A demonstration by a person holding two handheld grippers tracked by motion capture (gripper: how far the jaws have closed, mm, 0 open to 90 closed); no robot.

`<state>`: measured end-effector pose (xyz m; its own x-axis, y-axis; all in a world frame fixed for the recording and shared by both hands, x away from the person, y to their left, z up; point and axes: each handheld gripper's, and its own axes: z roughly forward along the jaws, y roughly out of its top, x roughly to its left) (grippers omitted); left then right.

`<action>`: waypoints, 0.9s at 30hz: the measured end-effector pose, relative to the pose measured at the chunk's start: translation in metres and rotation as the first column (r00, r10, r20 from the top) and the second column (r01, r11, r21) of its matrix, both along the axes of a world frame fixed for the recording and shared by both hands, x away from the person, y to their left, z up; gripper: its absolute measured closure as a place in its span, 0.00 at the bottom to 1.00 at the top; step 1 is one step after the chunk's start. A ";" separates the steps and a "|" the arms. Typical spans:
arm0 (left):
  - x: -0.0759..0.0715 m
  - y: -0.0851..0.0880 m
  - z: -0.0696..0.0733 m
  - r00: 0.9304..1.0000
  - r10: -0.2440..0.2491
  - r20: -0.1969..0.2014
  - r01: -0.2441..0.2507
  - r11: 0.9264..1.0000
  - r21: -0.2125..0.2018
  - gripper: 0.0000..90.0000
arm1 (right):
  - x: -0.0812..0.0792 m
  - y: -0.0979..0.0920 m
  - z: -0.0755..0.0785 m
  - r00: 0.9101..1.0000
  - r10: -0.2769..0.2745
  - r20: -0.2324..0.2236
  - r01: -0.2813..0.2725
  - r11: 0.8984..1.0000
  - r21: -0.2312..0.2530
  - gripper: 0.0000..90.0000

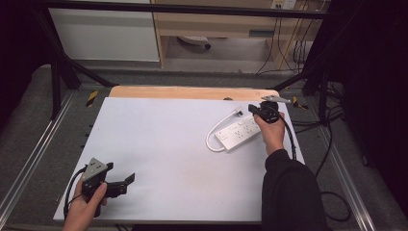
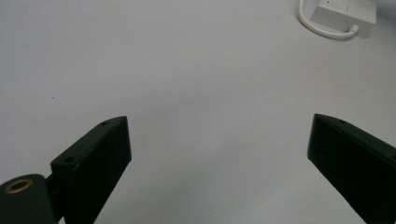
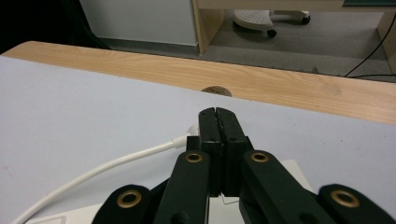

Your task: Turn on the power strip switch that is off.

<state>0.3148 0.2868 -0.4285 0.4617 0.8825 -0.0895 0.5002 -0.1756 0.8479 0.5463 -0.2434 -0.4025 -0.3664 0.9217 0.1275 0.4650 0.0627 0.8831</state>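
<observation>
- the power strip (image 1: 239,131) lies near the tabletop's right edge, toward the far right corner, its long axis slanting from near-left to far-right.
- your right gripper (image 1: 257,112) hangs directly over its far end, jaws pressed together on nothing, white cable (image 3: 100,170) and plug just beside the tips.
- your left gripper (image 1: 126,181) rests at the near left corner, well apart, jaws spread wide and empty.
</observation>
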 end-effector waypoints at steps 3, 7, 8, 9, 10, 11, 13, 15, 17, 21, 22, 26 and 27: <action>0.000 0.000 0.000 1.000 -0.001 0.000 0.001 1.000 0.000 0.07 | 0.001 0.001 -0.001 1.000 0.000 -0.005 0.000 1.000 -0.003 1.00; 0.000 0.000 0.000 1.000 -0.002 -0.002 0.002 1.000 0.001 0.07 | 0.002 0.004 -0.005 1.000 0.004 -0.019 -0.004 1.000 -0.005 1.00; 0.000 0.000 0.000 1.000 -0.002 -0.002 0.002 1.000 0.001 0.07 | 0.002 0.004 -0.005 1.000 0.004 -0.019 -0.004 1.000 -0.005 1.00; 0.000 0.000 0.000 1.000 -0.002 -0.002 0.002 1.000 0.000 0.07 | 0.003 0.005 -0.007 1.000 0.007 -0.027 -0.007 1.000 -0.010 1.00; 0.000 0.000 0.000 1.000 -0.002 -0.003 0.002 1.000 -0.001 0.07 | 0.003 0.006 -0.008 1.000 0.006 -0.028 -0.006 1.000 -0.009 1.00; 0.000 0.000 0.000 1.000 -0.003 -0.003 0.003 1.000 0.000 0.07 | 0.004 0.007 -0.009 0.999 0.007 -0.033 -0.007 1.000 -0.010 1.00; 0.000 0.000 0.000 1.000 -0.003 -0.004 0.003 1.000 0.000 0.07 | 0.004 0.008 -0.011 0.999 0.009 -0.035 -0.010 1.000 -0.013 1.00; 0.000 0.000 0.000 1.000 -0.003 -0.004 0.003 1.000 0.001 0.07 | 0.005 0.010 -0.013 0.999 0.013 -0.042 -0.014 1.000 -0.016 1.00; 0.000 0.000 0.000 1.000 -0.004 -0.004 0.004 1.000 0.001 0.07 | 0.005 0.012 -0.016 0.999 0.015 -0.045 -0.017 1.000 -0.026 1.00; 0.000 -0.001 0.000 1.000 -0.007 -0.004 0.007 1.000 0.001 0.07 | 0.006 0.013 -0.018 0.999 0.009 -0.054 -0.010 1.000 -0.015 1.00; 0.000 -0.001 0.000 1.000 -0.008 -0.004 0.008 1.000 -0.001 0.07 | 0.006 0.013 -0.019 0.998 0.009 -0.055 -0.010 1.000 -0.010 1.00; 0.000 -0.001 0.000 1.000 -0.008 -0.004 0.008 1.000 0.000 0.07 | 0.007 0.013 -0.021 0.998 0.002 -0.062 -0.001 1.000 0.019 1.00; 0.000 -0.001 0.000 1.000 -0.008 -0.003 0.008 1.000 0.000 0.07 | 0.007 0.014 -0.021 0.998 0.003 -0.064 -0.002 1.000 0.019 1.00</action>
<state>0.3148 0.2860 -0.4287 0.4680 0.8790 -0.0908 0.5013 -0.1795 0.8464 0.5534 -0.2297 -0.4238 -0.3590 0.9181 0.1681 0.5202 0.0472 0.8528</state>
